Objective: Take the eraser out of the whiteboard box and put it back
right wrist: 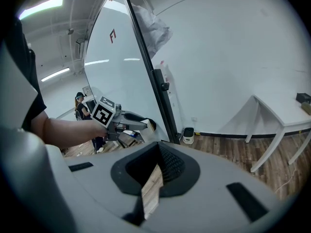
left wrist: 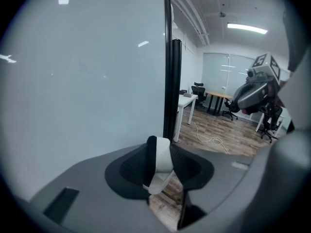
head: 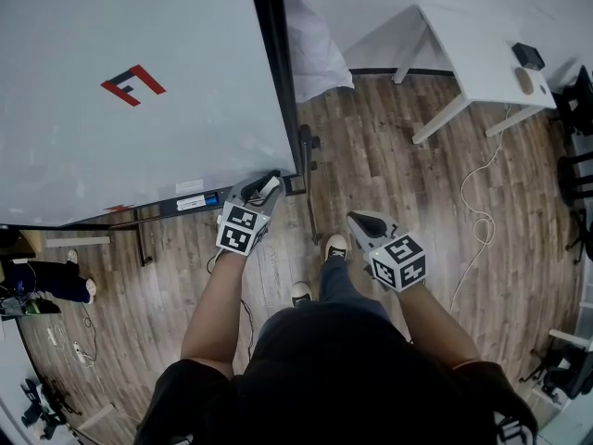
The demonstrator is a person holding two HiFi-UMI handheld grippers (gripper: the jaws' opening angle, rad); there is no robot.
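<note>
The eraser [head: 271,184], white with a black side, sits between the jaws of my left gripper [head: 264,193] at the lower right corner of the whiteboard [head: 139,91]. In the left gripper view the eraser [left wrist: 162,159] stands upright with both pads pressed on it, and the whiteboard [left wrist: 82,81] fills the left. My left gripper [right wrist: 146,125] is held just above the dark ledge [head: 185,202] along the board's lower edge. My right gripper [head: 363,221] hangs apart to the right over the wooden floor, shut and holding nothing; in its own view only a thin slit of floor shows between the jaws [right wrist: 158,152].
The whiteboard's black frame post [head: 278,72] and stand foot [head: 309,156] rise just right of my left gripper. A white table [head: 482,54] stands at the back right, with a cable [head: 477,221] trailing on the floor. The person's shoes [head: 335,247] are below. Office chairs [left wrist: 199,89] stand far off.
</note>
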